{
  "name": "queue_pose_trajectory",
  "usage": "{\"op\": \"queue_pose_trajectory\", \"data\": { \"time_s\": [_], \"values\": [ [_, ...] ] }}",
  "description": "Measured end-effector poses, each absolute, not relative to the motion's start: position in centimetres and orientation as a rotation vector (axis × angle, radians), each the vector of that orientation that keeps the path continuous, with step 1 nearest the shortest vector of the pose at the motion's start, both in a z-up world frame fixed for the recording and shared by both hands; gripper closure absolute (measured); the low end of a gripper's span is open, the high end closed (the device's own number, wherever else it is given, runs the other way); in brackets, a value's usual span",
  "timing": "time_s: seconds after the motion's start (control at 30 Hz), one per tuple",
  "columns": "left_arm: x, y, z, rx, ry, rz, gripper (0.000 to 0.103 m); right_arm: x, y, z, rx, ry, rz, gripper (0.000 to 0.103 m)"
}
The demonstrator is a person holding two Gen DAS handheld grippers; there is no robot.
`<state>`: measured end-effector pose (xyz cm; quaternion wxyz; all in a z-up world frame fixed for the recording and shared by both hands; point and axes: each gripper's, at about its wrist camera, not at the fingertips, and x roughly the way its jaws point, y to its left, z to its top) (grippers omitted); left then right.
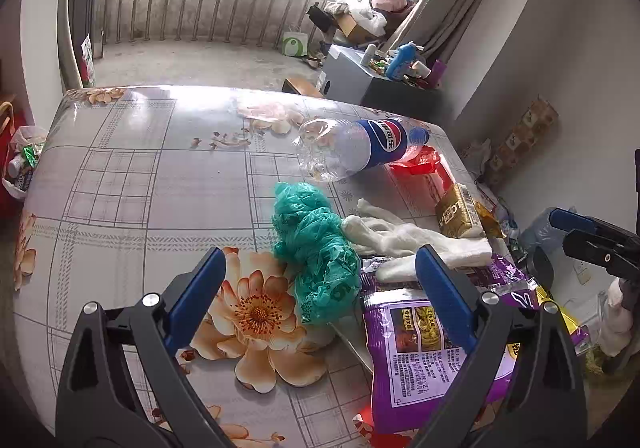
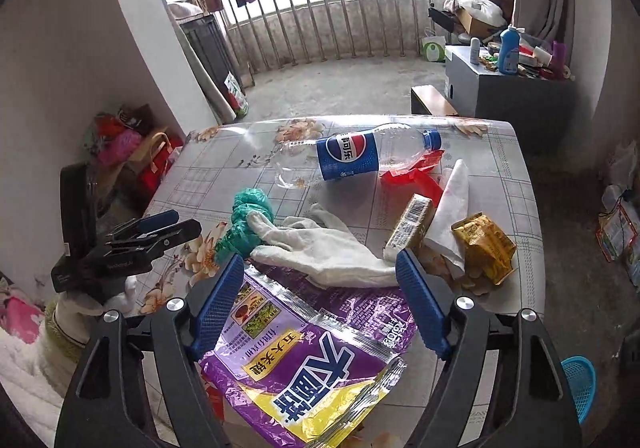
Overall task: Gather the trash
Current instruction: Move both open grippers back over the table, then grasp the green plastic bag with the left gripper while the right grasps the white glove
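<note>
Left gripper (image 1: 320, 284) fingers spread, empty, green bag (image 1: 316, 252) between tips. Right gripper (image 2: 320, 296) fingers spread, hovering over purple packet (image 2: 304, 348), white glove (image 2: 324, 252) at 12 o'clock. Risk: glove overlaps packet edge, snags on pickup. Bottle (image 2: 352, 158) lying far side, 12 o'clock. Blue basket (image 2: 580, 384) visible only in right view, 4 o'clock.

On the surface (image 2: 516, 176), the bottle (image 2: 352, 158) lies on its side at the far end. Just right of it, a crumpled wrapper (image 2: 412, 174). Nearer, the bunched bag (image 2: 246, 226) sits left, the glove (image 2: 328, 252) stretched out right of it, one finger resting on the bag. Further right, a small carton (image 2: 410, 226), then a tissue (image 2: 454, 200), then a foil packet (image 2: 486, 244). Nearest, the big snack bag (image 2: 304, 360), its far edge under the glove.
</note>
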<state>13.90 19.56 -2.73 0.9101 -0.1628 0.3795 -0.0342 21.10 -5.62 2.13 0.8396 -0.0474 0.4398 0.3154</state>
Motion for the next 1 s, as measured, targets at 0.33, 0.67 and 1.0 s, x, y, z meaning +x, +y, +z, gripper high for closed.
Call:
{"op": "queue_pose_trajectory", "data": {
  "time_s": [0.33, 0.67, 1.0],
  "values": [
    [16.7, 19.1, -6.3, -0.393, 0.898, -0.155, 0.034, 23.1, -2.8, -2.3, -0.252, 1.09, 0.689, 0.038],
    [17.7, 18.9, -8.7, -0.433, 0.969, -0.175, 0.063, 23.7, -2.6, -4.1, -0.308, 1.125, 0.657, 0.062],
    [17.2, 19.0, -8.0, -0.43, 0.925, -0.17, 0.079, 24.3, -2.8, -3.8, -0.309, 1.102, 0.659, 0.092]
  ]
}}
